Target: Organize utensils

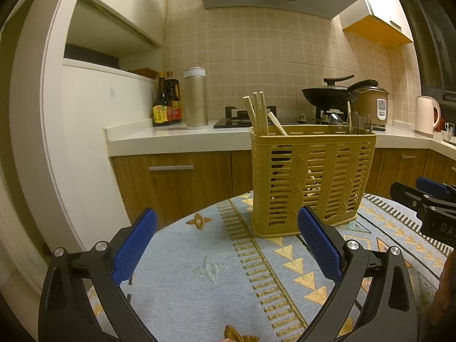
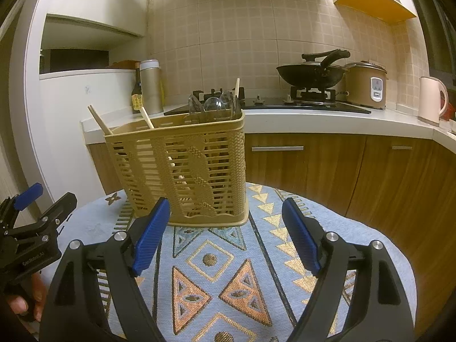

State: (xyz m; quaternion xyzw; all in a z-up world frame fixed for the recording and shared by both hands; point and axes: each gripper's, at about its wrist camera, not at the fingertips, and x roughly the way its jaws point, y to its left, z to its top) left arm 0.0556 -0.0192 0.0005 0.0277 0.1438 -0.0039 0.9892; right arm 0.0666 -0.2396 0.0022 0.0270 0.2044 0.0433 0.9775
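Note:
A yellow slotted plastic utensil holder [image 1: 307, 182] stands upright on the patterned tablecloth [image 1: 205, 270]. Wooden chopsticks [image 1: 258, 114] stick out of its left compartment and clear plastic spoons [image 1: 354, 121] out of its right one. My left gripper [image 1: 228, 228] is open and empty, just in front and to the left of the holder. In the right wrist view the holder [image 2: 185, 168] stands ahead to the left, with chopsticks [image 2: 99, 121] and spoons [image 2: 212, 104] in it. My right gripper [image 2: 225, 219] is open and empty, close before the holder's right end.
Behind the table runs a kitchen counter [image 1: 176, 136] with sauce bottles [image 1: 166, 99], a metal canister [image 1: 196, 98], a stove with a black wok [image 2: 310, 72], a rice cooker [image 2: 366, 84] and a kettle [image 2: 431, 99]. Wooden cabinets [image 2: 327, 159] lie below.

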